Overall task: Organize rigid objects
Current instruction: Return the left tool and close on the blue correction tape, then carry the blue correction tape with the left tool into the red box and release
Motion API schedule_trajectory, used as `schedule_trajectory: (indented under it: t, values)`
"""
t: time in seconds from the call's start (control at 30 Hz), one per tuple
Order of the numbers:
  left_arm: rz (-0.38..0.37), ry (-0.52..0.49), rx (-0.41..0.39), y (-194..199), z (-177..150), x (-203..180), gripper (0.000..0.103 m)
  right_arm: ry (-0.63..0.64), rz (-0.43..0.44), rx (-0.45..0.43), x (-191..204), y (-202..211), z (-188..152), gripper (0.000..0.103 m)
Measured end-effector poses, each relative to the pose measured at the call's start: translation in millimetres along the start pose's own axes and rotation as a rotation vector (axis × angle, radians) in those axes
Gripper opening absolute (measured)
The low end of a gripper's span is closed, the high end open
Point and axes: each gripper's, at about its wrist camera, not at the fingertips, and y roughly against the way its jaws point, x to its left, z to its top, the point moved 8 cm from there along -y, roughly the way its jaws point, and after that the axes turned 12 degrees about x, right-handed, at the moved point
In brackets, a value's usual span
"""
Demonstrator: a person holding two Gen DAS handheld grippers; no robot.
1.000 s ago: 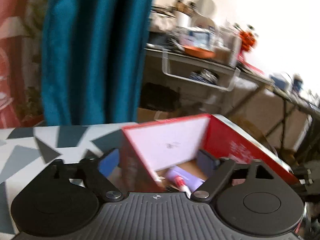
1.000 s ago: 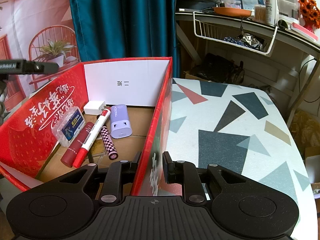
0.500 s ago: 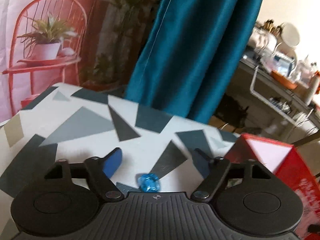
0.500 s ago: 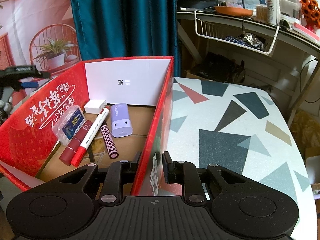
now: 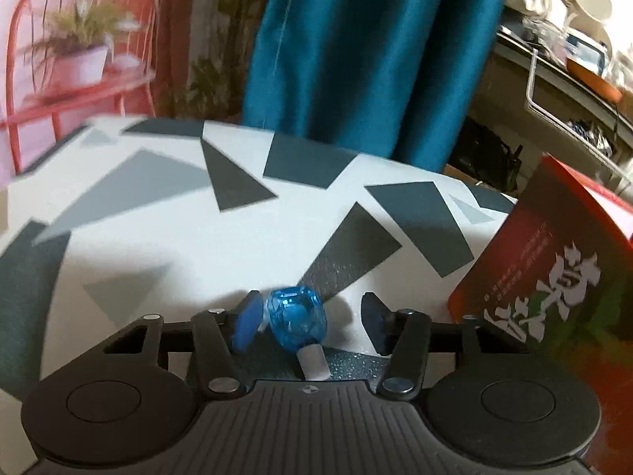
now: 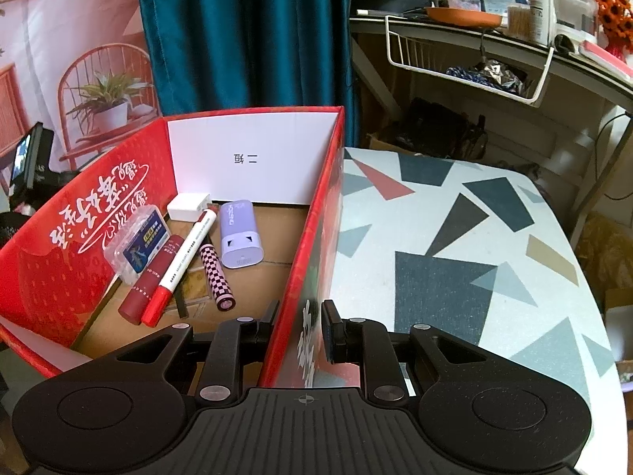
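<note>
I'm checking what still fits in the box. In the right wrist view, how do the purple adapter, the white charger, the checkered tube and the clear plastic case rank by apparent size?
1. clear plastic case and purple adapter: look alike, no firm order
2. checkered tube
3. white charger: smallest, though it lies farthest back, so unsure

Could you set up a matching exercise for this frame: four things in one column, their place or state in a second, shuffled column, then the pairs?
Things
1. blue translucent object
2. left gripper
3. right gripper
4. lilac power bank

Place or state
A. lying on the floor of the red box, beside a checkered tube
B. on the patterned table, outside the box, between two fingers
C. clamped on the box's side wall
D. open, fingers either side of a small item

Pairs: 1-B, 2-D, 3-C, 4-A
</note>
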Motion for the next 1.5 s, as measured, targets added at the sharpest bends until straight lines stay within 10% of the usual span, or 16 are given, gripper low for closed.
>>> schedule_trajectory:
  t: [0.17,0.6,1.03,1.5]
  values:
    - [0.082,-0.085,0.002,3,-6,-1,0.035,0.009,-0.006,0.003,1,0,0,0.018]
    - [-0.044,-0.121,-0.019,52,-7,-4,0.034,0.0,-0.013,-0.005,1,2,-1,0.018]
    - [-0.294,-0.382,-0.146,140,4,-98,0.035,-0.007,-0.01,-0.008,0,2,0,0.019]
    - [-0.287,-0.596,-0.046,98,-27,-169,0.034,-0.007,-0.005,-0.011,1,2,0,0.018]
